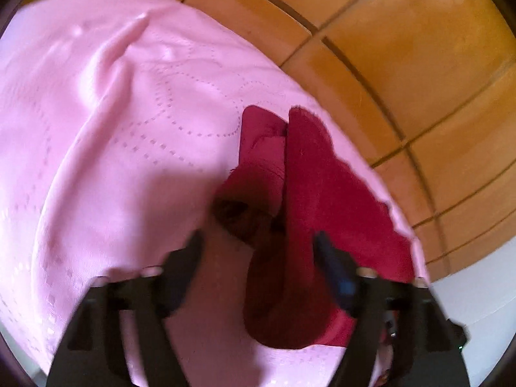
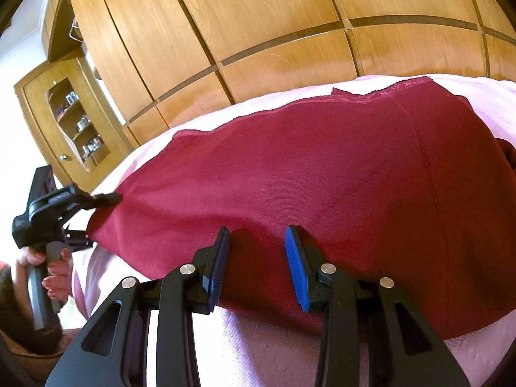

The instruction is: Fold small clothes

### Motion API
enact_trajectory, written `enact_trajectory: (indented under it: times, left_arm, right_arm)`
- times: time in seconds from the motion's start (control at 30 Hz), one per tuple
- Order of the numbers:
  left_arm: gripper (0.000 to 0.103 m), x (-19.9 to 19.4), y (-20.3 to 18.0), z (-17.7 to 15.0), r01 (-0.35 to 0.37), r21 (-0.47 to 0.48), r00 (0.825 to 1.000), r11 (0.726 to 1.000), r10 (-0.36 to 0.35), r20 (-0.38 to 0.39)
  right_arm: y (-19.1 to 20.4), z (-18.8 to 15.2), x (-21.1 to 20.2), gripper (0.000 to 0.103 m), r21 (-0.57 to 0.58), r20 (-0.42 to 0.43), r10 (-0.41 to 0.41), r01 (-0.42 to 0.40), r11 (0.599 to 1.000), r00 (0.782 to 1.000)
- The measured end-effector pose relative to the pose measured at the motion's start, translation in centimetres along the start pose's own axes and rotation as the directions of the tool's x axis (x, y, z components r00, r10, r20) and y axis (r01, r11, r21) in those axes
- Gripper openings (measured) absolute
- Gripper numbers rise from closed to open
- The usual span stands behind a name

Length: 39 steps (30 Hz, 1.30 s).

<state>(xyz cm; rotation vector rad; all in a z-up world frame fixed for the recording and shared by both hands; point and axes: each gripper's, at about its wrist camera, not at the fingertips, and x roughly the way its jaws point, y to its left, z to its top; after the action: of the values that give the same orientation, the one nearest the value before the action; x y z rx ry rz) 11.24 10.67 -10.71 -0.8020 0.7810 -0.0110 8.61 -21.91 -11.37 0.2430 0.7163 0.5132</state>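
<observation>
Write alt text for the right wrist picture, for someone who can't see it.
A dark red garment lies spread on a pink bedspread, with the right gripper over its near edge, jaws apart. At far left the left gripper touches the garment's corner; wooden wardrobe doors fill the background.

Home bedroom, pink bedspread (image 1: 113, 113), wooden wardrobe doors (image 2: 258, 32), glass-fronted cabinet (image 2: 74, 122) of small items

The left wrist view is smeared: the left gripper (image 1: 258, 242) has soft-edged fingers, and a dark brownish patch (image 1: 237, 214) beside the red garment (image 1: 309, 174) can't be identified. In the right wrist view the garment's right side runs off-frame, and the cabinet (image 2: 80, 125) perhaps holds small jars.
</observation>
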Motion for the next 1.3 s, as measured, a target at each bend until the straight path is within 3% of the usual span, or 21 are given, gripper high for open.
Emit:
enact_trajectory:
  times: [0.07, 0.13, 0.2, 0.33, 0.4, 0.43, 0.47, 0.57, 0.77, 0.93, 1.3]
  left_arm:
    - [0.094, 0.0, 0.0, 0.0, 0.047, -0.024, 0.999, 0.999, -0.047, -0.003]
    - [0.099, 0.5, -0.6, 0.0, 0.04, 0.004, 0.999, 0.999, -0.04, -0.026]
    - [0.1, 1.8, -1.3, 0.2, 0.045, 0.038, 0.996, 0.998, -0.042, -0.081]
    - [0.099, 3.7, -1.7, 1.5, 0.068, 0.016, 0.994, 0.998, -0.066, -0.091]
    - [0.073, 4.5, -2.0, 1.8, 0.024, 0.022, 0.996, 0.999, -0.022, -0.085]
    - [0.053, 4.9, -2.1, 1.9, 0.002, 0.028, 0.996, 1.0, 0.001, -0.093]
    - [0.042, 5.4, -2.1, 1.9, 0.008, 0.022, 0.994, 1.0, -0.006, -0.108]
    - [0.033, 5.2, -2.4, 1.8, 0.028, 0.016, 0.994, 0.999, -0.026, -0.102]
    - [0.028, 3.1, -6.1, 2.3, 0.073, 0.118, 0.997, 0.99, -0.068, -0.045]
    - [0.027, 1.3, -11.4, 2.5, 0.126, 0.246, 0.992, 0.961, -0.123, -0.026]
    - [0.027, 1.2, -20.1, 0.7, 0.239, 0.405, 0.971, 0.882, -0.225, -0.084]
  right_arm:
    - [0.1, 0.0, 0.1, 0.035, -0.001, 0.001, -0.004, 0.004, 1.0, 1.0]
    - [0.2, -0.1, 0.1, 0.035, -0.002, 0.001, -0.006, 0.006, 1.0, 1.0]
    - [0.3, -0.1, 0.1, 0.035, -0.003, 0.001, -0.008, 0.008, 1.0, 1.0]
    - [0.6, -0.2, 0.1, 0.035, -0.005, 0.002, -0.013, 0.013, 1.0, 1.0]
    - [0.6, -0.2, 0.2, 0.035, -0.006, 0.002, -0.014, 0.014, 1.0, 1.0]
    - [0.6, -0.3, 0.2, 0.035, -0.006, 0.002, -0.013, 0.013, 1.0, 1.0]
    - [0.6, -0.2, 0.2, 0.035, -0.006, 0.002, -0.013, 0.013, 1.0, 1.0]
    - [0.6, -0.3, 0.2, 0.035, -0.006, 0.003, -0.013, 0.013, 1.0, 1.0]
    - [0.7, -0.3, 0.3, 0.035, -0.006, 0.007, -0.024, 0.024, 1.0, 1.0]
    - [0.8, -0.3, 0.3, 0.035, -0.004, 0.009, -0.026, 0.026, 1.0, 1.0]
    - [0.9, -0.5, 0.4, 0.035, 0.002, 0.013, -0.02, 0.02, 1.0, 1.0]
